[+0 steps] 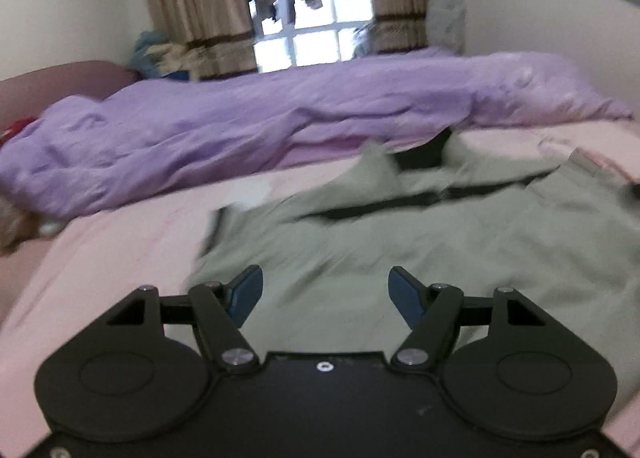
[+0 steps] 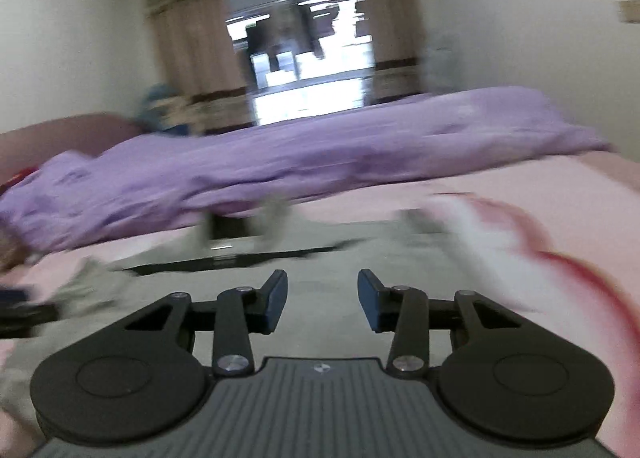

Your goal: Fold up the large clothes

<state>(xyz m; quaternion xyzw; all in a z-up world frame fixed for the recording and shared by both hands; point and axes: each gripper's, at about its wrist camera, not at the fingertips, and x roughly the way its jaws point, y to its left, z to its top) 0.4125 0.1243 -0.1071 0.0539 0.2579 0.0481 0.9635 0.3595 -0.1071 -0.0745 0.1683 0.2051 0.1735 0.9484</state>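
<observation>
The left wrist view shows the big grey-green cloth jacket (image 1: 400, 234) lying ahead under both empty, spread-apart grippers, left gripper (image 1: 326, 292) and right gripper (image 2: 322, 300).

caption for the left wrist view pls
Open left hand-held gripper above a grey-green garment spread on a pink bed.

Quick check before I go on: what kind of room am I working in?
Most likely a bedroom: a bed with a pink sheet, a rumpled purple duvet along its far side, and a curtained window behind.
</observation>
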